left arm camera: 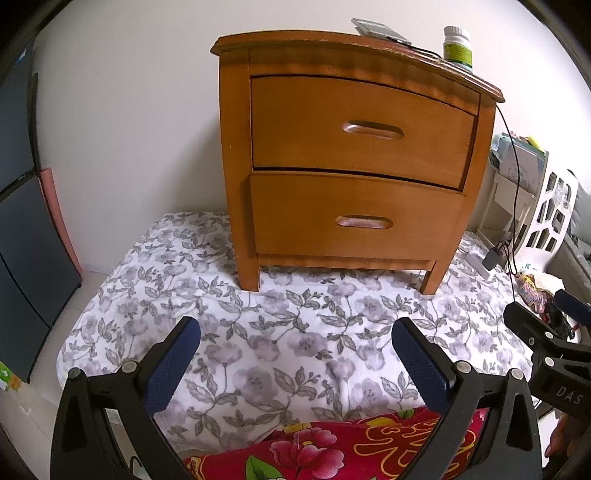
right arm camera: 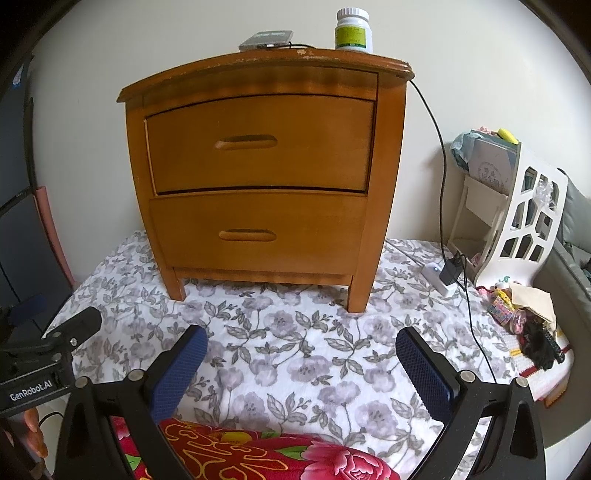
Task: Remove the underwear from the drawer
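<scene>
Underwear: not visible; both drawers shut, contents hidden. Nightstand (left arm camera: 354,162) on floral quilt (left arm camera: 295,332), at 12 o'clock from both grippers. Top drawer (left arm camera: 358,129), bottom drawer (left arm camera: 354,218). Left gripper (left arm camera: 295,354): jaws apart, empty. Right gripper (right arm camera: 301,363): jaws apart, empty. Red fabric (right arm camera: 258,454) at 6 o'clock, cut off.

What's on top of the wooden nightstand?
On the nightstand top: a white pill bottle and a flat grey device with a black cable. Both drawers are closed, contents hidden.
</scene>
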